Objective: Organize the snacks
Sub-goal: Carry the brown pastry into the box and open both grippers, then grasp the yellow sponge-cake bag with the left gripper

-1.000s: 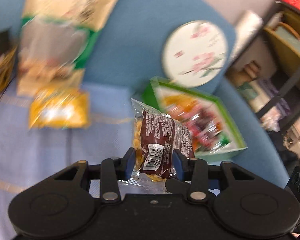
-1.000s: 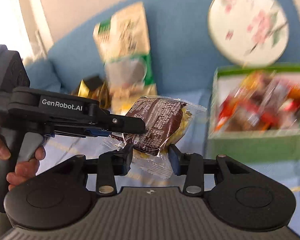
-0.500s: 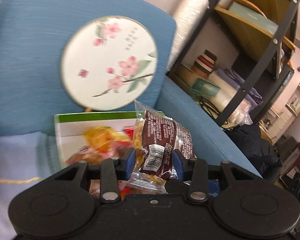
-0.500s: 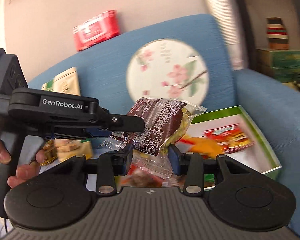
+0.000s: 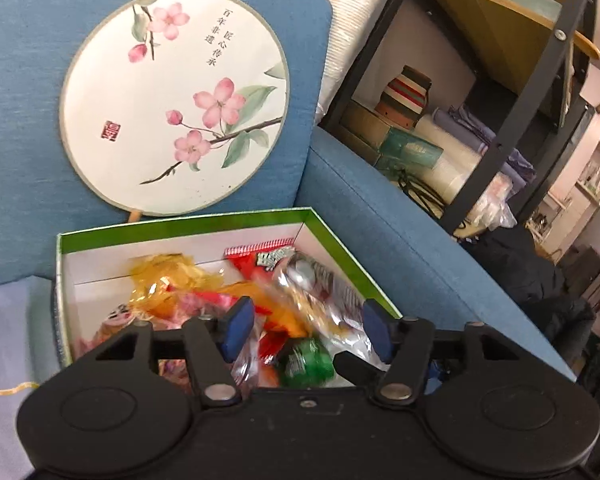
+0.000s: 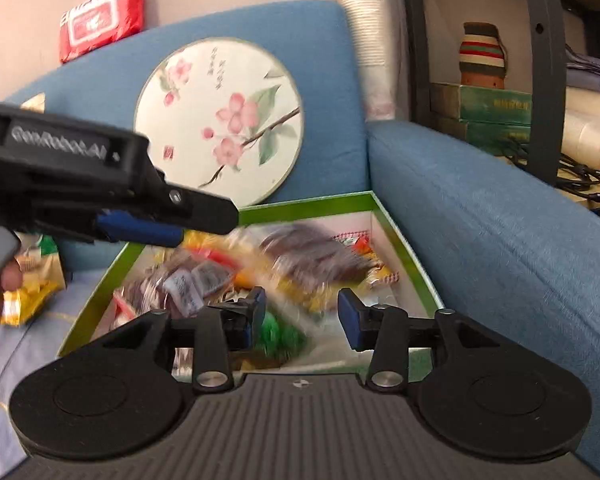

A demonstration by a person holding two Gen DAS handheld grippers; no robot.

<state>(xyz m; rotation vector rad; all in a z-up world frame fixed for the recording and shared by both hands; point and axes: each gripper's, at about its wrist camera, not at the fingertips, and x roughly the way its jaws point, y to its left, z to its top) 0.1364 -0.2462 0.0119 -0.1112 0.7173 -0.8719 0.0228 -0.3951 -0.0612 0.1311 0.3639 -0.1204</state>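
Observation:
The green snack box (image 5: 188,224) lies on the blue sofa seat, full of several wrapped snacks. The brown-and-clear snack packet (image 5: 316,284) shows blurred, loose on the pile inside it. My left gripper (image 5: 308,330) hangs over the box's near edge with its jaws opening wide and nothing pressed between the blue pads. In the right wrist view the same packet (image 6: 312,256) is a brown smear in the box (image 6: 308,204), just beyond the left gripper (image 6: 196,224). My right gripper (image 6: 302,314) hovers over the box, jaws opening, holding nothing.
A round blossom-painted fan (image 5: 176,100) leans on the sofa back behind the box. The sofa armrest (image 6: 480,232) runs along the box's right side, with a dark shelf unit (image 5: 512,92) beyond. Yellow snack bags (image 6: 28,292) lie left of the box, by a person's hand.
Both grippers swung right from the snack bags to over the green box. The left jaws went from shut on the brown packet to wide apart, and the packet dropped into the box.

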